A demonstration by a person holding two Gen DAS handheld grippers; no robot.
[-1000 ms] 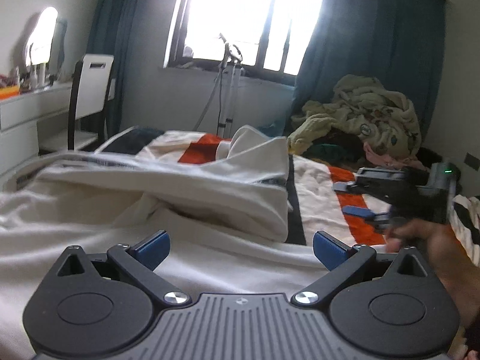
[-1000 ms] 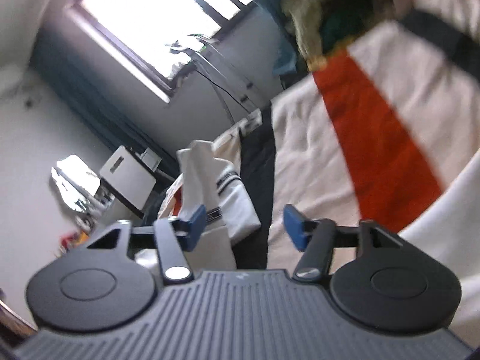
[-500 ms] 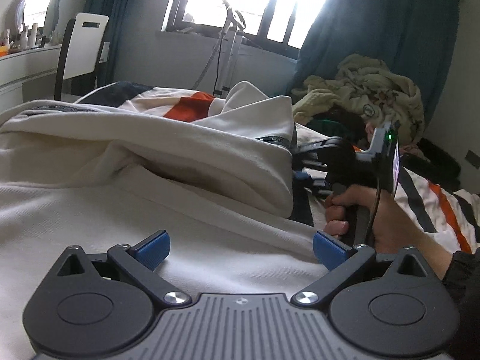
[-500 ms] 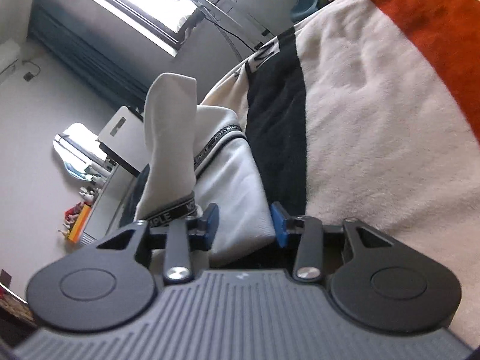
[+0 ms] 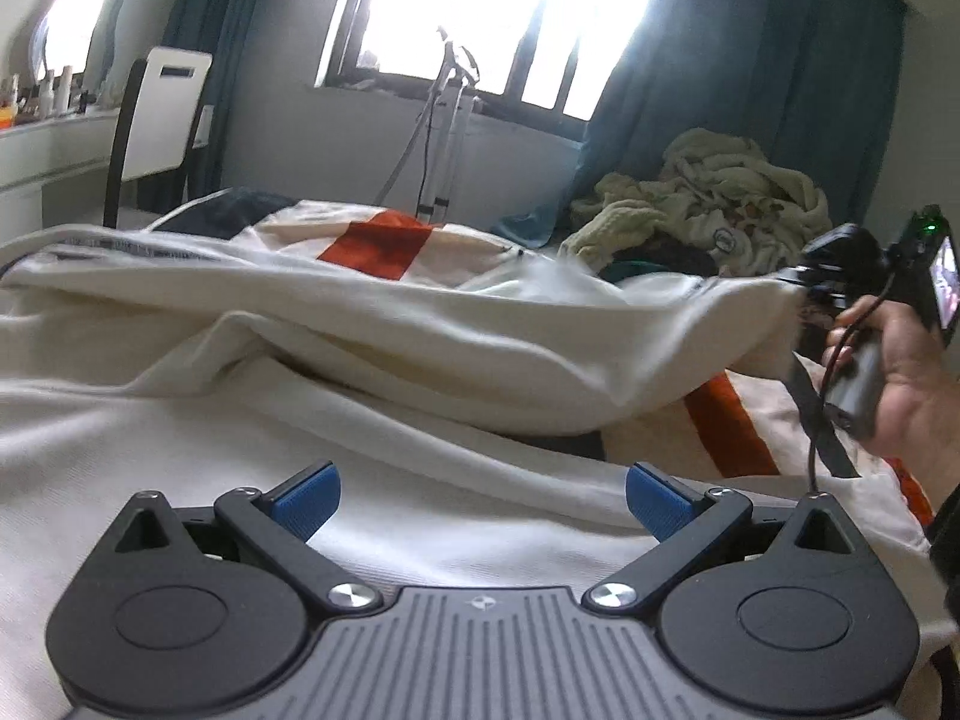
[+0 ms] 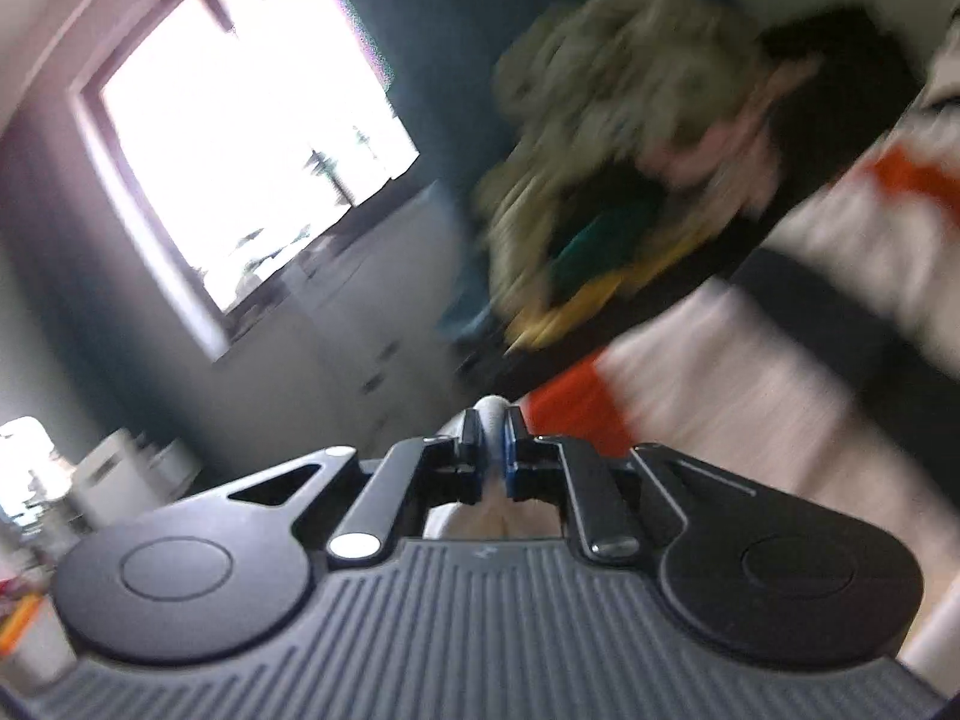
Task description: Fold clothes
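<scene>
1. Cream-white cloth fills most of the left wrist view: a white garment (image 5: 420,336) lies spread over the bed (image 5: 750,432), whose cover is striped in orange, black and off-white.
2. The left gripper (image 5: 480,495) hovers low over the near part of the garment, its jaws spread wide with nothing between the blue pads (image 5: 306,495).
3. One end of the garment is drawn out to the right, lifted off the bed cover, and runs to the right gripper (image 5: 840,282), held in the person's right hand (image 5: 894,384).
4. In the right wrist view the right gripper (image 6: 492,450) has its jaws pressed nearly together, pinching a fold of the white garment (image 6: 489,408) between them.
5. That view is heavily blurred, so little else can be read from it beyond the striped bed (image 6: 720,360) to the right.
6. A heap of clothes (image 5: 708,204), pale yellow on top, sits at the far end of the bed near the dark blue curtain (image 5: 750,90).
7. A bright window (image 5: 498,6) is behind, and a white chair (image 5: 162,114) stands at the left beside the bed.
</scene>
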